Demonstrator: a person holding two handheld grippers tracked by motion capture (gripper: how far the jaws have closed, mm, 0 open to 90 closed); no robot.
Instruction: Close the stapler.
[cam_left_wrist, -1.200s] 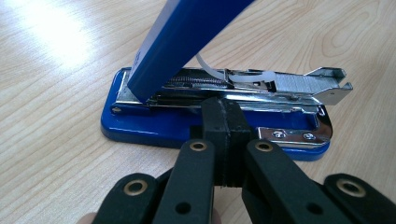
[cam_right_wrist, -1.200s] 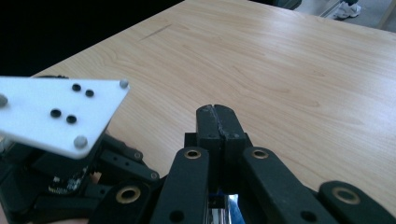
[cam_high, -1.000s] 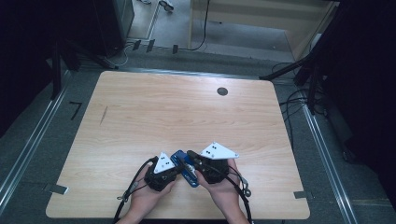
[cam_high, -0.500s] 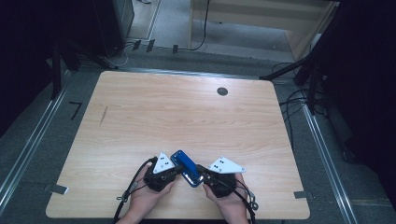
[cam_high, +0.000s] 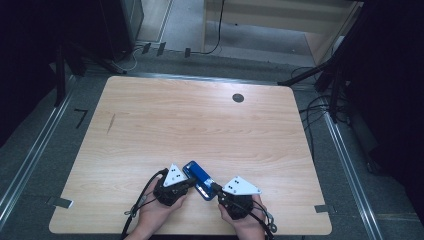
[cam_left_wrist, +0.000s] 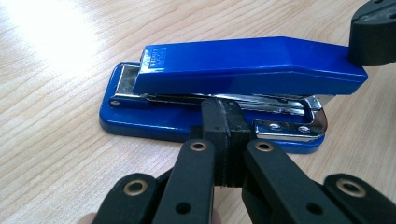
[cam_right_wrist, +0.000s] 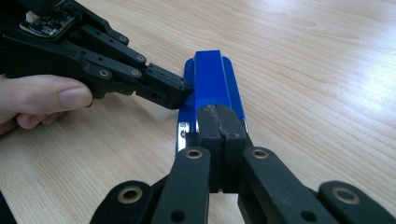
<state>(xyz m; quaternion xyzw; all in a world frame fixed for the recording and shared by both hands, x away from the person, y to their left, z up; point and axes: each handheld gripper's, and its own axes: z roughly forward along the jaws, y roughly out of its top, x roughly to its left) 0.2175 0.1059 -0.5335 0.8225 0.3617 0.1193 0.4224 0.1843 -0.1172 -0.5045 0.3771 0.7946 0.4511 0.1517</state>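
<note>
A blue stapler (cam_high: 198, 180) lies flat on the wooden table (cam_high: 200, 125) near its front edge, closed, with its metal parts on the end nearest me. My left gripper (cam_high: 187, 184) is shut, with nothing between the jaws, and its joined tips (cam_left_wrist: 225, 116) meet the long side of the stapler (cam_left_wrist: 243, 70) at the base. My right gripper (cam_high: 214, 187) is shut too; its tips (cam_right_wrist: 218, 114) rest on the near end of the stapler's top arm (cam_right_wrist: 210, 74). From the right gripper view, the left gripper (cam_right_wrist: 163, 88) presses in from the left.
A dark round grommet hole (cam_high: 238, 98) sits in the table's far right part. Cables (cam_high: 320, 107) trail on the floor beyond the right edge. A wooden cabinet (cam_high: 280, 20) stands past the far edge.
My right gripper has come down and back toward the front edge, from above the stapler onto its near end. The left gripper and the stapler have stayed put.
</note>
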